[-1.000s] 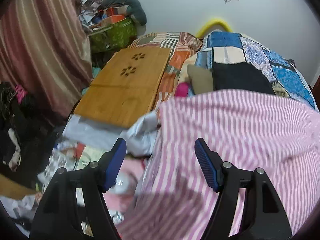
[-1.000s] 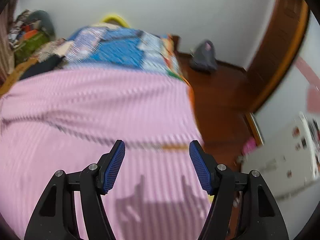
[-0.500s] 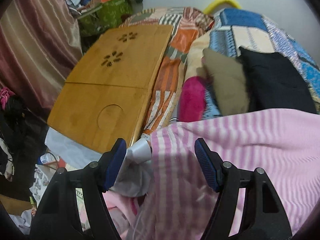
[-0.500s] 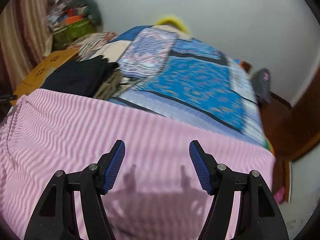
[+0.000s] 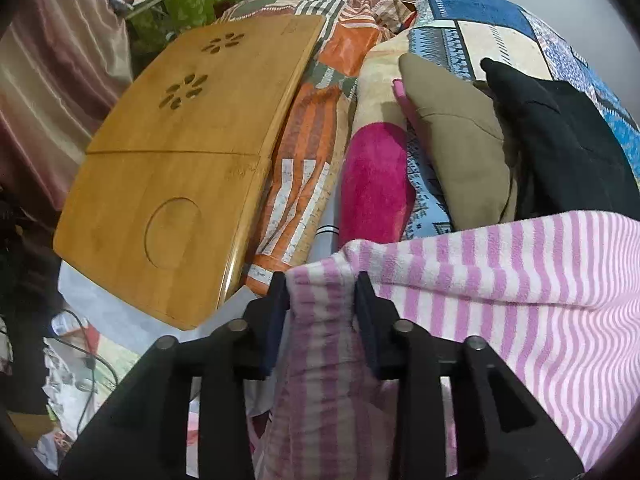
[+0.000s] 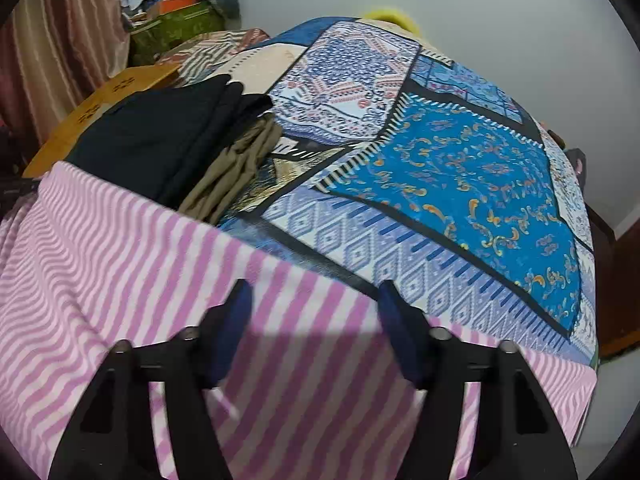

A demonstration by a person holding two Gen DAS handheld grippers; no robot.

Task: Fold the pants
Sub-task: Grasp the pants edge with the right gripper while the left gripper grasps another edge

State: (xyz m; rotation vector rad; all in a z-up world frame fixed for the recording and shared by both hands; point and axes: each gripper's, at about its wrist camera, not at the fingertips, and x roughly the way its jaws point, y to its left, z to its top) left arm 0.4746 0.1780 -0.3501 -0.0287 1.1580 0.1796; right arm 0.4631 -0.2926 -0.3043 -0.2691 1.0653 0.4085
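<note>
The pink-and-white striped pants (image 5: 500, 292) lie spread across the near end of the bed. My left gripper (image 5: 322, 284) is shut on their far left corner, with a bunch of cloth pinched between the fingers. In the right wrist view the pants (image 6: 120, 264) cover the lower part of the frame. My right gripper (image 6: 314, 296) is open, with its fingers just over the pants' far edge, where the cloth meets the blue patterned bedspread (image 6: 460, 184).
A folded black garment (image 6: 160, 136) and a khaki one (image 6: 236, 168) lie on the bed beyond the pants. A magenta cloth (image 5: 376, 184) lies beside them. A wooden lap table (image 5: 180, 152) sits at the left. Clutter covers the floor at lower left (image 5: 76, 364).
My left gripper moved forward to the pants' corner and shut on it. My right gripper swung left and forward to the pants' far edge, staying open.
</note>
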